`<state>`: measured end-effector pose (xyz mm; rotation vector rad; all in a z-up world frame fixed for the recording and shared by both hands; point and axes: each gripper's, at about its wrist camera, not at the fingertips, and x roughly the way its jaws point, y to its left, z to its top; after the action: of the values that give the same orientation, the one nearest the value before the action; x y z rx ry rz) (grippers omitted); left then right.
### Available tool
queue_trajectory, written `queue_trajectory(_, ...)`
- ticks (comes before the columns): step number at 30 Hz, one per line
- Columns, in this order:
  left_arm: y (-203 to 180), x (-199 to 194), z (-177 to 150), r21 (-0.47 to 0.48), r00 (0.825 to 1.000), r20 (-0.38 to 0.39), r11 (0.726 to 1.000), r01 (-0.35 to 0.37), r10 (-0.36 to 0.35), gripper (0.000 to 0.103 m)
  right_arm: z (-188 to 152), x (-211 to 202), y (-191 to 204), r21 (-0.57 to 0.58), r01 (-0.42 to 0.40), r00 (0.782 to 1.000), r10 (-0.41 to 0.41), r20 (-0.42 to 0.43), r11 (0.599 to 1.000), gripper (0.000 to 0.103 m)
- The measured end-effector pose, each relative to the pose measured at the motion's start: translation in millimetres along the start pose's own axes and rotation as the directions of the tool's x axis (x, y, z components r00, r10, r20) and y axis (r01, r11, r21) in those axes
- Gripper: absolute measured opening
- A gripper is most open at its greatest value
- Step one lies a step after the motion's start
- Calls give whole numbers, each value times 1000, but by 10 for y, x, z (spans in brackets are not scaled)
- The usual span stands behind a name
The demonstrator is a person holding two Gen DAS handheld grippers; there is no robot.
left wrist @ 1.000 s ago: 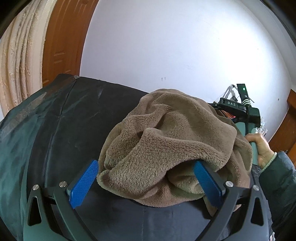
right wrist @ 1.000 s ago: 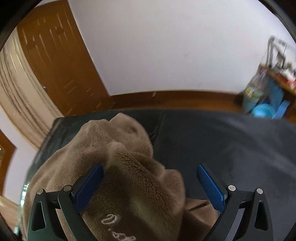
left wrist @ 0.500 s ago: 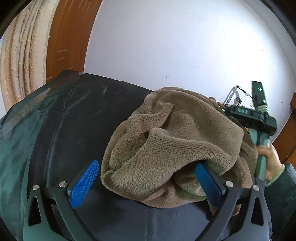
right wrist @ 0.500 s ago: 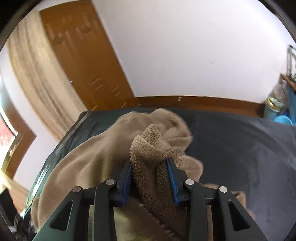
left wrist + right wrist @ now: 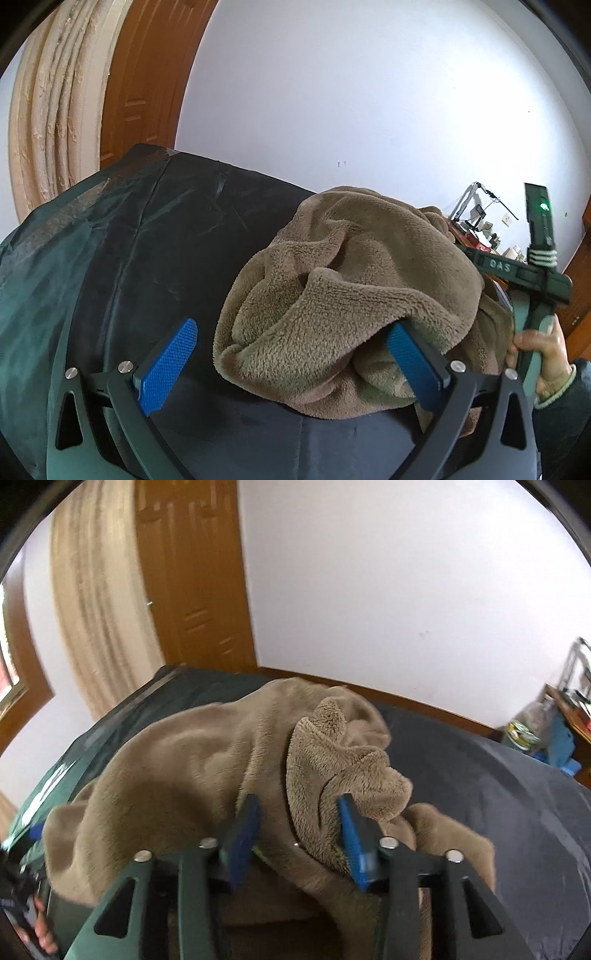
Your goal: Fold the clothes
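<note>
A crumpled brown fleece garment [image 5: 351, 291] lies heaped on a dark cloth-covered surface [image 5: 147, 258]. My left gripper [image 5: 293, 332] is open at the heap's near edge, and fleece drapes over its right pad [image 5: 413, 362]; the left pad is bare. In the right wrist view, my right gripper [image 5: 299, 805] is shut on a raised fold of the garment [image 5: 332, 760], with the rest of the fleece [image 5: 177, 768] trailing down to the left. From the left wrist view, the right gripper's body [image 5: 535, 280] and the hand [image 5: 543, 354] holding it show behind the heap.
The dark surface [image 5: 498, 794] stretches bare to the right of the garment. A wooden door [image 5: 140, 85] and a beige curtain [image 5: 55, 110] stand at the far left, against a white wall. A cluttered shelf [image 5: 569, 701] and blue bins [image 5: 554, 738] sit at the far right.
The right gripper has gone from open to shut on a fold of the fleece and lifted it, swinging left. The left gripper has stayed open and nearly still.
</note>
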<state>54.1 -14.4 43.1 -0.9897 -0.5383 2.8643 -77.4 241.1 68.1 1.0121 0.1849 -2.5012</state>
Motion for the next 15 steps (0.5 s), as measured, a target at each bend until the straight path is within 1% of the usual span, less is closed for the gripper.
queue_trajectory(1, 4, 3, 1, -3, 1000, -2, 1000, 3, -3, 103, 22, 19, -18, 2, 9, 1000, -9, -4, 1000, 64)
queue_trajectory(3, 13, 8, 2, -9, 1000, -6, 1000, 10, -10, 103, 58, 43, -53, 9, 22, 1000, -22, -8, 1000, 68)
queue_trajectory(9, 20, 15, -1, -19, 999, -14, 999, 28, -28, 103, 213, 153, -285, 94, 44, 999, -43, -20, 995, 68)
queue_trajectory(11, 14, 14, -3, -19, 999, -14, 999, 32, -32, 103, 267, 237, -395, 135, 52, 998, -46, -44, 990, 68)
queue_trajectory(13, 15, 16, -13, -21, 999, -14, 999, 34, -34, 103, 300, 345, -465, 147, 55, 996, -45, -71, 988, 68)
queue_trajectory(15, 20, 19, -18, -24, 999, -18, 999, 35, -35, 103, 344, 439, -445, 121, 71, 995, -62, -80, 990, 68)
